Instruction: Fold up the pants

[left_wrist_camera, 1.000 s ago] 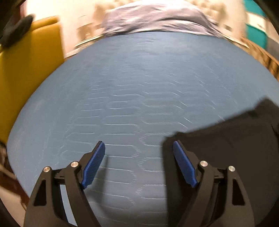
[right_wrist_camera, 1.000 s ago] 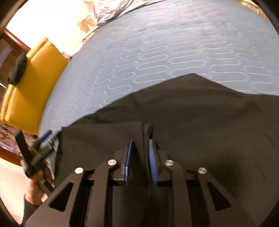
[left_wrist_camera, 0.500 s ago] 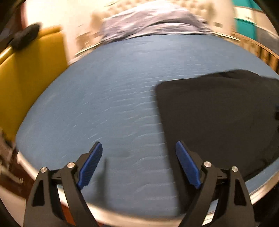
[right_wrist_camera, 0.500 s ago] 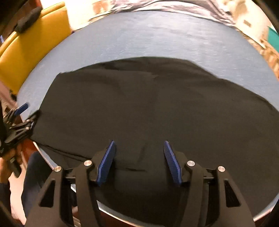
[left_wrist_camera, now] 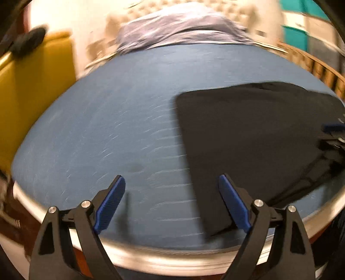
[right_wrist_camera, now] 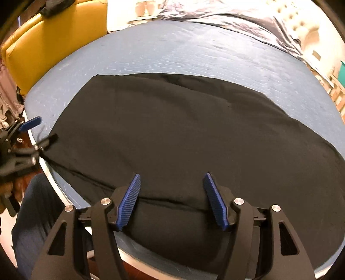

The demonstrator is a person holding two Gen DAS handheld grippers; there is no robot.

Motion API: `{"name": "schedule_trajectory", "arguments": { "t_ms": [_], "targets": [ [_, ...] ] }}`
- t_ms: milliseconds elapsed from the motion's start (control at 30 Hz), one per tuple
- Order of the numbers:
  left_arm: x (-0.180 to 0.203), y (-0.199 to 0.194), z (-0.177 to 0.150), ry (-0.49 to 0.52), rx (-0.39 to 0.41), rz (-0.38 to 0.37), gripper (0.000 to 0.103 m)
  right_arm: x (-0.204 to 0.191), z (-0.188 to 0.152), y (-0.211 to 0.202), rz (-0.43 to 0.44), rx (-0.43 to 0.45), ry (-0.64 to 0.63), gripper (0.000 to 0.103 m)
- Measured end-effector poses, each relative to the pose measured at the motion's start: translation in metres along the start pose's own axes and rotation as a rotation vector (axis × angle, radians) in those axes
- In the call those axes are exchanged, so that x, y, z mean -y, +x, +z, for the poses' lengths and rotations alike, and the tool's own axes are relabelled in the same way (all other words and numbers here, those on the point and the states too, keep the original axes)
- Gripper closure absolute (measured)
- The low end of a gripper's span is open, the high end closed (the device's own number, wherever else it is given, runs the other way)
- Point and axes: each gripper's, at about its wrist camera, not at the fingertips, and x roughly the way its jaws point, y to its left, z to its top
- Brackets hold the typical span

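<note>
The black fabric pants (right_wrist_camera: 172, 133) are spread flat on the blue quilted mattress (right_wrist_camera: 194, 56), directly ahead of and beneath the right gripper (right_wrist_camera: 171, 199), whose blue ribbed pads (right_wrist_camera: 129, 202) are held wide apart with nothing between them. The left gripper (left_wrist_camera: 172, 202) is likewise spread open and empty above bare mattress (left_wrist_camera: 97, 129), with the pants (left_wrist_camera: 248, 133) lying ahead to its right. A yellow padded chair (right_wrist_camera: 49, 43) is seen far to the left, and rumpled grey-blue bedding (right_wrist_camera: 232, 17) beyond the mattress.
</note>
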Motion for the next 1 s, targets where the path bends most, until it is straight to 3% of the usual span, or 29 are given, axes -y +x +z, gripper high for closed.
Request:
{"name": "schedule_trajectory", "arguments": {
  "t_ms": [67,133,233,300,367,433,633,800,900,1000],
  "targets": [
    [-0.016,-0.001,0.0,-0.012,-0.008,0.05,0.014,0.013,-0.006,-0.005,-0.075,-0.022,0.031,0.035],
    [-0.027,-0.005,-0.002,-0.039,-0.02,0.081,0.015,0.022,-0.005,-0.008,-0.058,-0.018,0.103,0.035],
    [-0.033,-0.016,-0.001,-0.109,-0.007,0.01,0.017,0.015,0.012,-0.011,-0.034,0.016,0.082,0.035],
    [-0.033,-0.021,0.001,-0.143,-0.007,-0.057,0.025,0.008,0.025,-0.006,-0.019,0.028,0.056,0.035],
    [-0.036,-0.021,-0.001,-0.246,-0.043,-0.187,0.033,0.001,0.042,0.006,-0.012,0.027,0.026,0.035],
    [-0.034,-0.023,-0.007,-0.311,-0.074,-0.253,0.035,-0.003,0.059,0.02,0.004,0.026,0.014,0.035],
    [-0.01,-0.028,-0.015,-0.221,-0.06,-0.217,0.035,0.015,0.08,0.058,-0.047,-0.024,0.01,0.035],
    [-0.008,-0.019,-0.021,-0.162,-0.072,-0.162,0.034,0.046,0.081,0.065,-0.09,-0.03,0.082,0.032],
    [-0.014,-0.02,-0.021,-0.129,-0.065,-0.069,0.033,0.062,0.083,0.055,-0.154,-0.025,0.14,0.032],
    [-0.029,-0.023,-0.017,-0.199,-0.069,-0.08,0.034,0.06,0.083,0.045,-0.082,0.014,0.15,0.032]
  ]
}}
